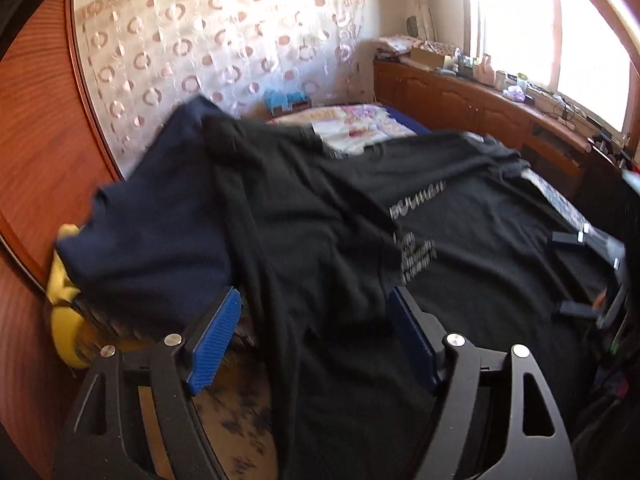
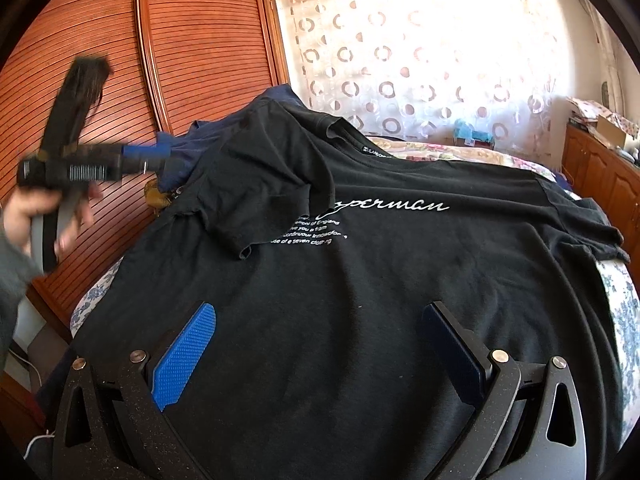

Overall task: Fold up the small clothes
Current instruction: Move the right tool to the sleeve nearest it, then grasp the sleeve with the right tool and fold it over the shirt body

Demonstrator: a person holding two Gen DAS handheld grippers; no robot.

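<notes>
Lying spread across the bed, the black cotton T-shirt with white script lettering (image 2: 360, 280) fills most of the right wrist view, chest print facing up. Its sleeve at about 10 o'clock from the print is folded inward over the chest, the cuff reaching the small white lines of text; the other sleeve trails off toward 3 o'clock at the bed's edge.

The right gripper (image 2: 320, 344) hovers low over the shirt's lower half with its blue-padded fingers (image 2: 188, 348) spread wide, nothing between them but the flat fabric beneath.

The left gripper (image 1: 316, 340) also stands open, its ribbed blue pads apart above the shirt's rumpled side, gripping nothing. In the right wrist view it appears blurred at 9 o'clock, held by the person's hand (image 2: 36, 216) in front of the reddish slatted wooden wardrobe door (image 2: 180, 40).

A dark navy garment (image 1: 160, 208) lies bunched at 10 o'clock from the left gripper, touching the black shirt, with a yellow cloth (image 1: 66, 292) beside it at 9 o'clock. Beyond, at 12 o'clock, hangs the sheer curtain with ring pattern (image 2: 420, 60).
</notes>
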